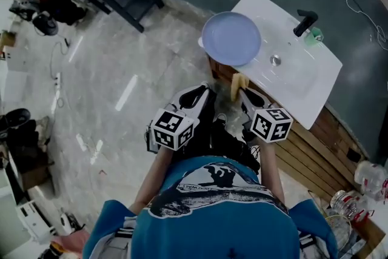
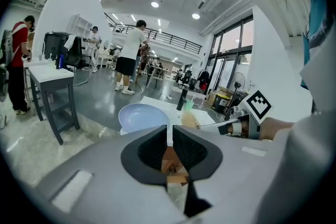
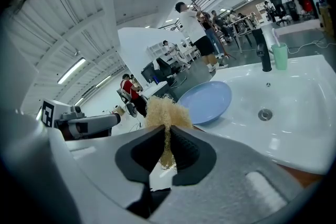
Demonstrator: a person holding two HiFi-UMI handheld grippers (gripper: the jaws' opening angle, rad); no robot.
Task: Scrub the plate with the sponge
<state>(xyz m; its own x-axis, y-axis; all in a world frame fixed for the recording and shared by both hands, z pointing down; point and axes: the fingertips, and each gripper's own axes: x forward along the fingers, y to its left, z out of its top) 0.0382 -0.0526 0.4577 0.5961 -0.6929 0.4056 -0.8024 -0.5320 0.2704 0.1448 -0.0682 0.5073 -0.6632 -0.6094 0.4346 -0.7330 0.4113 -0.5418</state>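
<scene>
Right gripper (image 3: 168, 132): clenched on the sponge (image 3: 164, 113), a pale yellow fibrous tuft that fans out above the pads; its lower end is lost in the shadow between the jaws
Left gripper (image 2: 169, 136): released, jaws parted by a narrow slit with nothing between them, held just beside the right one; in the head view its jaw tips are too dark to make out
Marker cubes (image 1: 174, 128): one on each gripper, showing black-and-white squares only
Shirt (image 1: 212, 197): blue, with a dark print whose lettering is too blurred to read; it covers the person's lower arms from above
Plate (image 1: 231, 38): light blue and round, lying on the near left corner of the sink (image 1: 306, 91), its rim jutting past the edge; near the sponge but apart from it, its near rim cut off by the gripper body in the left gripper view
Sink top: white, on slatted wood, drain (image 1: 276, 60) in the basin
Tap (image 1: 305, 22): black, at the far rim, with a green cup (image 1: 314, 37) just beside it and partly hidden behind it
Hall beyond: a white-topped table (image 2: 50, 78) on dark legs; people stand well off, too small to detail
</scene>
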